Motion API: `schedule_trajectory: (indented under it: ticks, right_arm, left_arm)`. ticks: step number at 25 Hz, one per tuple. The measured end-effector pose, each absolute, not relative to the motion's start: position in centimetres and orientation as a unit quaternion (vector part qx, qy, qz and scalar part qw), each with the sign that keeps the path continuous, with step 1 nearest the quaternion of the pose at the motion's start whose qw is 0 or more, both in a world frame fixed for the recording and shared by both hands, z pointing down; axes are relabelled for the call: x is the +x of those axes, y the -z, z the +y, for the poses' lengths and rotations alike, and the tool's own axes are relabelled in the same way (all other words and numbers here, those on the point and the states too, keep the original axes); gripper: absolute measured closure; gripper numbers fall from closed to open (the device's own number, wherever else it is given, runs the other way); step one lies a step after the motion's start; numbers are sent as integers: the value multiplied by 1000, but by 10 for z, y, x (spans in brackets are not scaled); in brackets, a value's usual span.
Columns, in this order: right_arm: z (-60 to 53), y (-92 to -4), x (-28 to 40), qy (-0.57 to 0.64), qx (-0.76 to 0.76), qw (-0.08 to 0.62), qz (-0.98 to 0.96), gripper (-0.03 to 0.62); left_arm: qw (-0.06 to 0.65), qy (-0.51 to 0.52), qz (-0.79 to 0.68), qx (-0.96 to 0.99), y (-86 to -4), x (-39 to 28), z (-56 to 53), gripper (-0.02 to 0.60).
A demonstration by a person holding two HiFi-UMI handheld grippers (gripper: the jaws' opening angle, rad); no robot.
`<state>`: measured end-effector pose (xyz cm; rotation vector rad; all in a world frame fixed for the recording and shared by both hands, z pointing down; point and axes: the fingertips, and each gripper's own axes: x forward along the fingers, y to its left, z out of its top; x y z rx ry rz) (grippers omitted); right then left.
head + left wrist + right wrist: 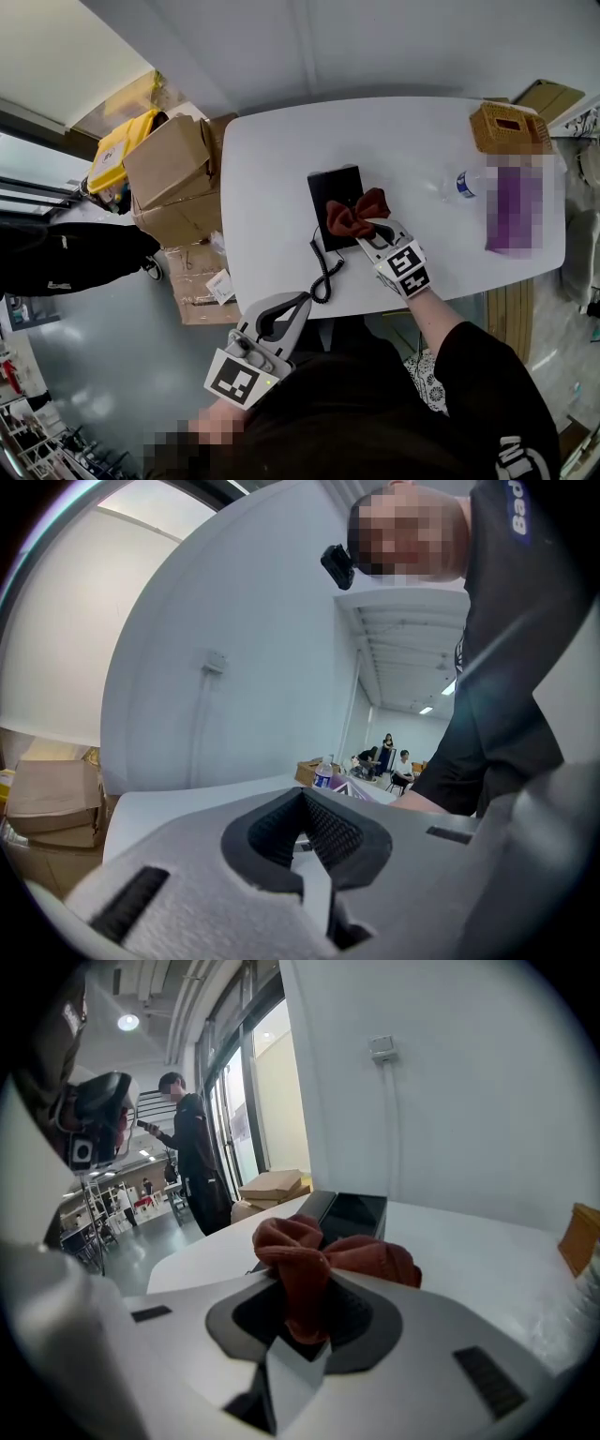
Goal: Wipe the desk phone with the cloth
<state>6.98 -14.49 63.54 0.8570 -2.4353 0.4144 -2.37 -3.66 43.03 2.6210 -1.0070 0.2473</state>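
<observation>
your right hand-held gripper [364,231] is clenched on the rust-red cloth [353,214], bunched over the black desk phone [330,187] on the white tabletop [281,150]. the cloth looks soft and floppy, so pinch mid-fold. the left hand-held gripper [284,312] is closed and empty.

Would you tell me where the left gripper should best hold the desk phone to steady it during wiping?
Probably the desk phone's left long edge, approached from the left: the body is a narrow rectangle, the right gripper with the cloth covers its near right corner, and the coiled cord trails off the near end.
</observation>
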Motion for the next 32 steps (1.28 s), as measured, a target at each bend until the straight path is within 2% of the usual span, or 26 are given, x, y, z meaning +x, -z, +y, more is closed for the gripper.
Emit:
schedule_trajectory:
  ticks: [14, 22, 32]
  right_arm:
    - [-80, -652, 76, -235, 339, 280, -867, 491]
    - [-40, -588, 55, -253, 333, 222, -881, 491]
    - [-19, -466, -2, -216, 289, 113, -926, 491]
  left_arm:
    - [152, -70, -347, 923, -411, -46, -24, 568]
    - [139, -47, -340, 929, -392, -53, -21, 568]
    - [118, -63, -344, 929, -397, -75, -16, 568]
